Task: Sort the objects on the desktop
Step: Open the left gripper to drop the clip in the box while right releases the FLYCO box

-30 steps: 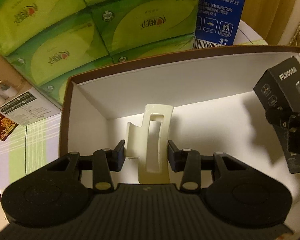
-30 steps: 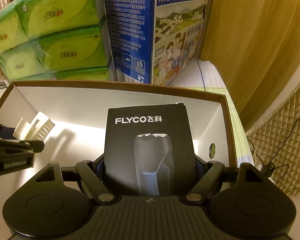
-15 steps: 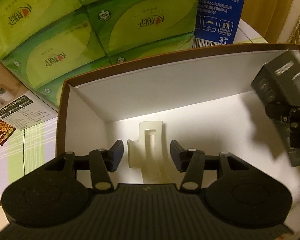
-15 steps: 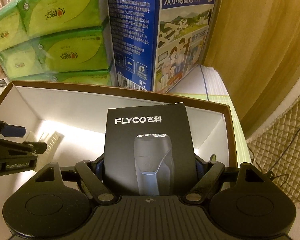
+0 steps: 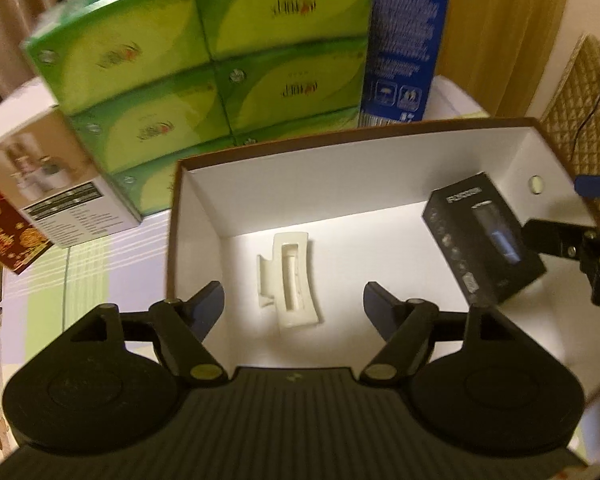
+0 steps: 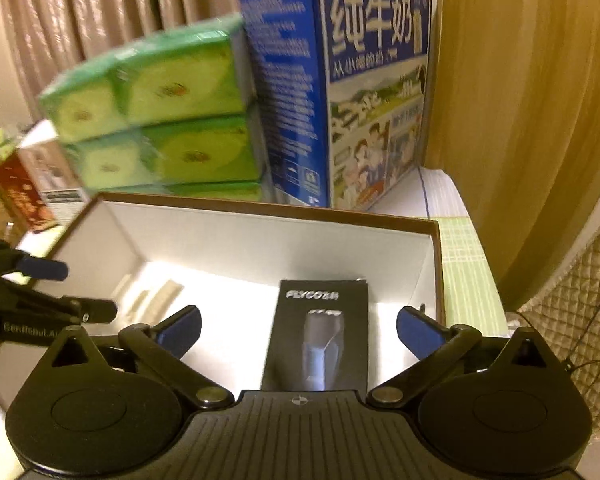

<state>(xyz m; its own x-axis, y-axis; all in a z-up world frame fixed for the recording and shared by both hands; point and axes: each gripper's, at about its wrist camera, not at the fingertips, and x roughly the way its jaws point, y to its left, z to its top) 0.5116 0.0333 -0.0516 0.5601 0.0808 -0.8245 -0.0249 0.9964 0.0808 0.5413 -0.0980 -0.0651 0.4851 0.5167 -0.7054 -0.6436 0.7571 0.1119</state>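
Observation:
A cream hair claw clip (image 5: 290, 280) lies on the white floor of a brown-rimmed open box (image 5: 340, 136). Above it my left gripper (image 5: 294, 300) hangs with its jaws opening wide and nothing pressed between them. In the right wrist view the clip (image 6: 156, 298) shows at the box's left. A black shaver box (image 6: 320, 332) lies flat on the floor of the open box (image 6: 268, 210); it also shows at the right in the left wrist view (image 5: 484, 240). My right gripper (image 6: 298, 330) stands above it, jaws opening, pads clear of it.
Stacked green tissue packs (image 5: 204, 80) and a tall blue milk carton (image 6: 340, 92) stand right behind the box. A white product box (image 5: 56, 188) and a red packet (image 5: 4, 236) lie at the left. A curtain (image 6: 520, 100) and a quilted surface (image 6: 580, 300) flank the right.
Both grippers let go: the clip dropped from the left one, the shaver box from the right one. Both now lie on the box floor. Both hands rose and drew back.

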